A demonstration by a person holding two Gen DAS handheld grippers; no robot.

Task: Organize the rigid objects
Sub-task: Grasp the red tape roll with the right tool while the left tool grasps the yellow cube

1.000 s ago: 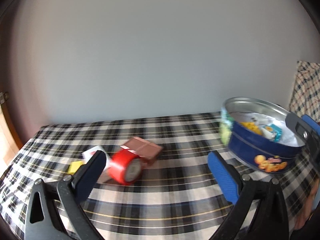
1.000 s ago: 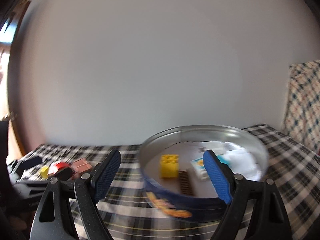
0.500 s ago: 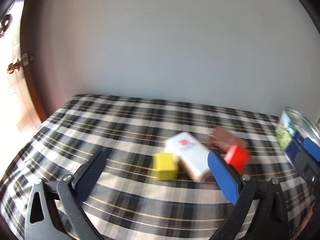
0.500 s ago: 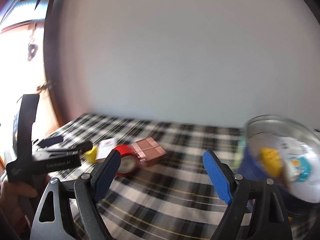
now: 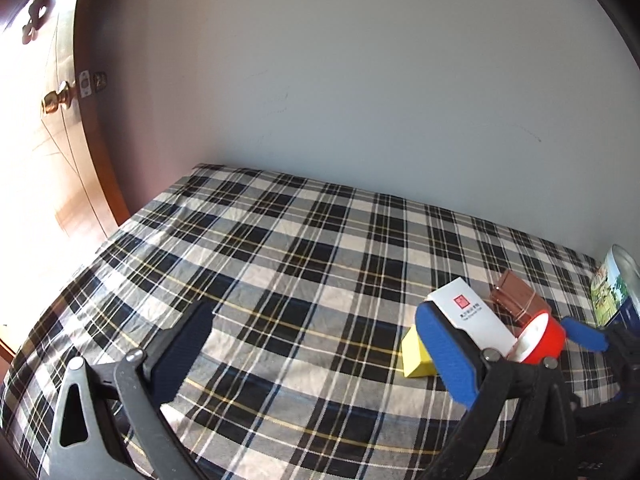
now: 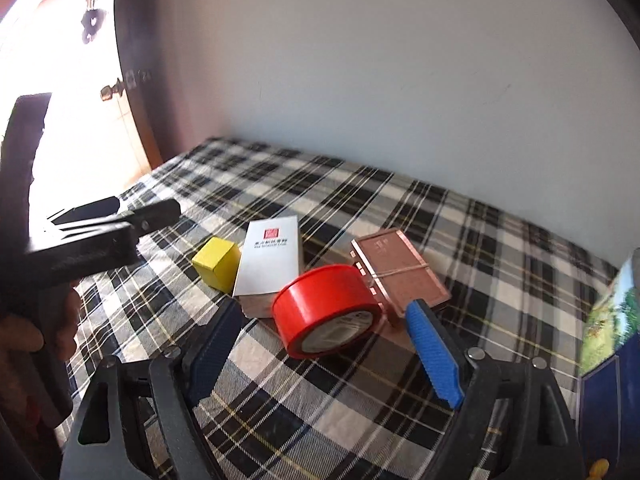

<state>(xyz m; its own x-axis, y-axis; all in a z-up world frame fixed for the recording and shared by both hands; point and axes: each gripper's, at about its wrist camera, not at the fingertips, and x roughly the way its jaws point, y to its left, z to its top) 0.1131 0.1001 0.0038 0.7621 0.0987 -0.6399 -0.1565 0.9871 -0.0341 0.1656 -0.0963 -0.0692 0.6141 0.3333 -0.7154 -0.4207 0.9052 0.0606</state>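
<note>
Right gripper (image 6: 324, 344) is wide open, jaws just closing a touch, empty, with the red tape roll (image 6: 328, 312) right ahead on the plaid table (image 6: 500, 248). Left gripper (image 5: 312, 352) gapes empty too. A second ago the right camera faced the cookie tin (image 6: 608, 344); now it's at the edge. Tape lies tilted against the copper box (image 6: 404, 276), beside the white box (image 6: 272, 256) and yellow block (image 6: 216, 264).

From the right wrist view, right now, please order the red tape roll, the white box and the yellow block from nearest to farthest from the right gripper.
1. Red tape roll: nearest, just ahead of the open right gripper, between its jaws' lines.
2. White box: behind the roll, to the left.
3. Yellow block: farthest, left of the white box, toward the left gripper.
</note>
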